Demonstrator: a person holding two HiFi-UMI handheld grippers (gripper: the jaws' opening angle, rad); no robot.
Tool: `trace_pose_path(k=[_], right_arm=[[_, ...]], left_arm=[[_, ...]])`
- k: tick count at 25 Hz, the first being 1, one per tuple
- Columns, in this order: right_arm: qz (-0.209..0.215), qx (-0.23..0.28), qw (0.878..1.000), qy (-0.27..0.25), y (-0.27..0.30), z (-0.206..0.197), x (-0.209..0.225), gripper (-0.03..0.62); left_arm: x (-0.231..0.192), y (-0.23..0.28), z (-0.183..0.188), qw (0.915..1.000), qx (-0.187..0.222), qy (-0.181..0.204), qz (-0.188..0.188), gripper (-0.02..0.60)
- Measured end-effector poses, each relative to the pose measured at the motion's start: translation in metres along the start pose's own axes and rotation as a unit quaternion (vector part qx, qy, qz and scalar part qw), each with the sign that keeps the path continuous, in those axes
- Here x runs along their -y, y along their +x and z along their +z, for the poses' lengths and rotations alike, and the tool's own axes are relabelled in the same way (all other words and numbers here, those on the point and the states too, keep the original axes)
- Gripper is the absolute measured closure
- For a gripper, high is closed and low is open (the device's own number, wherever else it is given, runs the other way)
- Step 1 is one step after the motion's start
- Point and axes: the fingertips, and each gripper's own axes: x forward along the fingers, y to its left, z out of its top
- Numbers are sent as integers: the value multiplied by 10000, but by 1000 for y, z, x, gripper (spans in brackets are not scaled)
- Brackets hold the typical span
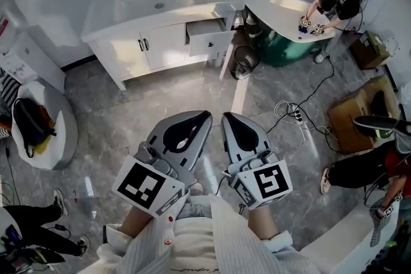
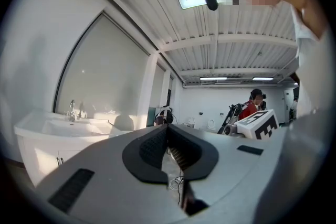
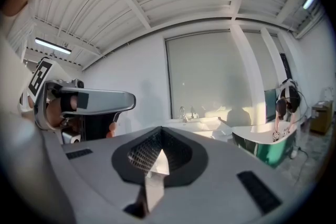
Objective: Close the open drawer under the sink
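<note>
A white sink cabinet (image 1: 138, 42) stands against the far wall, several steps ahead of me. Its drawer (image 1: 209, 36) at the right end, under the basin (image 1: 160, 0), is pulled out. Both grippers are held close to my body, far from the cabinet. The left gripper (image 1: 204, 117) and the right gripper (image 1: 227, 117) point forward side by side, both shut and holding nothing. In the left gripper view the jaw tips of the left gripper (image 2: 168, 131) meet, with the sink (image 2: 52, 131) at far left. In the right gripper view the right gripper (image 3: 159, 134) is shut too, with the sink (image 3: 202, 122) beyond it.
A small dark bin (image 1: 244, 61) sits on the floor right of the drawer. A person works at a curved white table (image 1: 282, 9) with a green base. Cables and a power strip (image 1: 292, 114), cardboard boxes (image 1: 356, 119) and a person in red (image 1: 376, 170) are at right, a white pouf (image 1: 61, 131) at left.
</note>
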Motion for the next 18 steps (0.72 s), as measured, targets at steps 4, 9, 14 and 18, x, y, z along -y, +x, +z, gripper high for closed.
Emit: trace_pose_path(k=[4, 9, 14, 18], right_arm=[[-12, -46, 10000, -38, 31, -2, 13, 585], [-130, -147, 9998, -28, 81, -1, 40, 585], [-306, -167, 9994, 7, 134, 5, 66, 585], [-399, -246, 9989, 50, 173, 6, 78, 585]], left_arm=[[-30, 21, 0, 10000, 22, 9, -33, 566], [-77, 57, 3, 9999, -38, 8, -122, 566], [-126, 90, 10, 9997, -81, -10, -248, 566], [-162, 109, 14, 9993, -134, 2, -342, 566]])
